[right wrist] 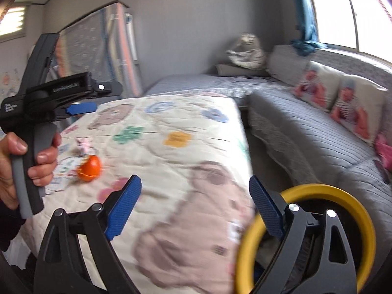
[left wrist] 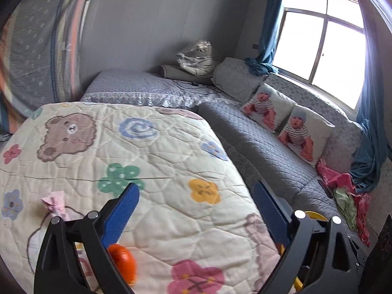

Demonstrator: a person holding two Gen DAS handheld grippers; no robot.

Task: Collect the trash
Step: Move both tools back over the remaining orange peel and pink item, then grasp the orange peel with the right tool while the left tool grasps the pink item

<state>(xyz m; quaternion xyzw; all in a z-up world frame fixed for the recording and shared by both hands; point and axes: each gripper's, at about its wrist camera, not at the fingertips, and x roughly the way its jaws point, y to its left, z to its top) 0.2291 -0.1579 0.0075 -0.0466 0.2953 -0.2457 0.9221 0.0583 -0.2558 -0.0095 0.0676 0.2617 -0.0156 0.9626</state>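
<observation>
The right gripper [right wrist: 194, 203] stands with its jaws spread wide and nothing between them, over the near end of a quilt [right wrist: 186, 152] printed with flowers and bears. At its four o'clock is the yellow rim of a bin [right wrist: 306, 191], just off the quilt's edge. The left gripper [left wrist: 196, 208] is likewise wide open and empty; in the right wrist view it is at nine o'clock, held by a hand [right wrist: 14, 169].

Further out, at about ten o'clock from the right gripper, an orange peel [right wrist: 90, 167] lies on the quilt, with a crumpled pink wrapper [right wrist: 83, 144] just beyond it. Both look light. The peel is probably curved, soft and apt to tear, so pinch across its rim. The wrapper should crush easily; take its bunched middle without catching quilt. Beyond is a grey sofa [left wrist: 281, 147].
</observation>
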